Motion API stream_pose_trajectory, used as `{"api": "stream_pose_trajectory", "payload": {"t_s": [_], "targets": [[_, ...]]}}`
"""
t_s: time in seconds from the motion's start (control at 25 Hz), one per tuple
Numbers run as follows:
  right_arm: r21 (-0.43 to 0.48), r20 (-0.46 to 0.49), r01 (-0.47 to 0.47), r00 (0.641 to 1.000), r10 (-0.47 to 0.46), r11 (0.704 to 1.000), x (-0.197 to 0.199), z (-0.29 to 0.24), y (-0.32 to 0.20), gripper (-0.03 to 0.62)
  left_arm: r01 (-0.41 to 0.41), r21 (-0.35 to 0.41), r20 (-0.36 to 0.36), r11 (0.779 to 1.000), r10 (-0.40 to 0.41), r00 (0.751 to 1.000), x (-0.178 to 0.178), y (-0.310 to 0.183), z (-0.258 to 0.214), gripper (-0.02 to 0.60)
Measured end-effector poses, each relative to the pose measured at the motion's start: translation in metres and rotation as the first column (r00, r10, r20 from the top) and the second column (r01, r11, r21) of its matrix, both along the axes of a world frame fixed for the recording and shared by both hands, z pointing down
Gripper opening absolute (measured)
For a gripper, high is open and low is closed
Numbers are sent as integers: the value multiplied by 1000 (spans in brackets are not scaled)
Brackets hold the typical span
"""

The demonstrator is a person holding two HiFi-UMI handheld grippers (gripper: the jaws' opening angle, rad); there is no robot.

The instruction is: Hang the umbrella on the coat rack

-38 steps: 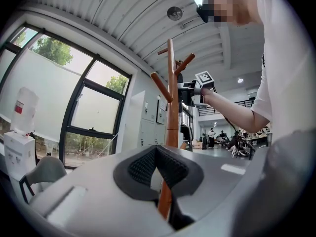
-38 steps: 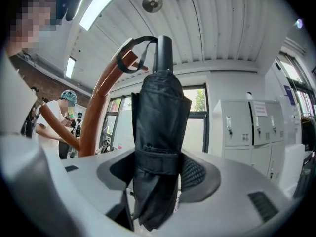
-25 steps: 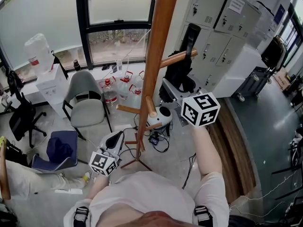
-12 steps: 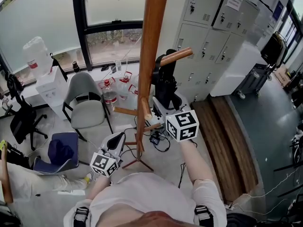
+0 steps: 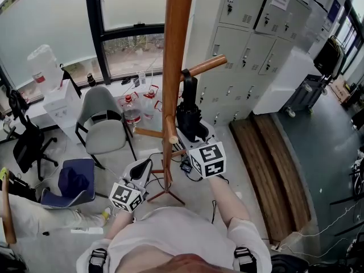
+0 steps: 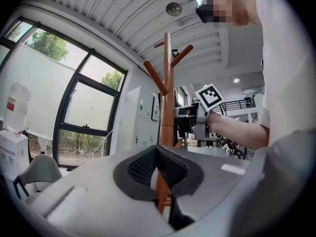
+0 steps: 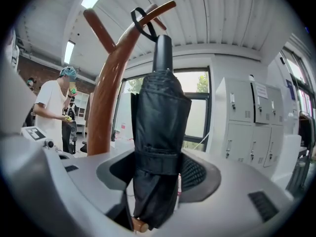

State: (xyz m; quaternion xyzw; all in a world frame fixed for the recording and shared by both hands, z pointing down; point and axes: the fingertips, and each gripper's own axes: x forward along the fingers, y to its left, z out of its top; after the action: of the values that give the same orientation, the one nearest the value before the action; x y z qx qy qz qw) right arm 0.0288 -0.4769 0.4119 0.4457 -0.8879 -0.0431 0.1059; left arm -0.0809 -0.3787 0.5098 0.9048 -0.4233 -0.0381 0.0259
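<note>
A wooden coat rack (image 5: 173,67) rises in front of me, also visible in the left gripper view (image 6: 168,98) and the right gripper view (image 7: 111,93). A folded black umbrella (image 5: 189,115) hangs upright beside its pole. The umbrella's wrist strap (image 7: 140,21) loops over an upward-slanting peg (image 5: 207,66). My right gripper (image 5: 190,135) is shut on the umbrella's lower body (image 7: 158,132), jaws wide around the folded cloth. My left gripper (image 5: 142,166) is lower left near the rack's base, shut and empty (image 6: 157,164).
A grey chair (image 5: 102,118), a blue seat (image 5: 71,181) and a black office chair (image 5: 25,141) stand to the left. Bottles (image 5: 132,110) line the window sill area. Grey lockers (image 5: 250,33) stand right of the rack. A person (image 7: 52,112) stands farther off.
My right gripper has come down and slightly left with the umbrella, so the handle now sits below the peg with the strap around it. The left gripper has stayed put.
</note>
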Motion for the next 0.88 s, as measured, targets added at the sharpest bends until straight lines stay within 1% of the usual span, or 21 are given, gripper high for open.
{"api": "stream_pose_trajectory", "payload": {"t_s": [0.24, 0.32, 0.52, 0.68, 0.88], "targets": [[-45, -1, -3, 1000, 3, 999, -2, 29, 4, 255, 7, -6, 1, 1000, -7, 1000, 1, 4, 2, 9], [-31, -3, 3, 1000, -3, 1000, -4, 35, 5, 255, 9, -8, 2, 1000, -9, 1000, 2, 5, 3, 9], [-3, 16, 52, 999, -52, 999, -17, 39, 13, 255, 10, -14, 2, 1000, -10, 1000, 7, 7, 4, 9], [2, 26, 30, 999, -30, 1000, -14, 38, 15, 255, 9, -13, 2, 1000, -9, 1000, 10, 10, 3, 9], [13, 26, 29, 999, -30, 999, -12, 38, 16, 255, 16, -11, 7, 1000, -16, 1000, 12, 12, 2, 9]]}}
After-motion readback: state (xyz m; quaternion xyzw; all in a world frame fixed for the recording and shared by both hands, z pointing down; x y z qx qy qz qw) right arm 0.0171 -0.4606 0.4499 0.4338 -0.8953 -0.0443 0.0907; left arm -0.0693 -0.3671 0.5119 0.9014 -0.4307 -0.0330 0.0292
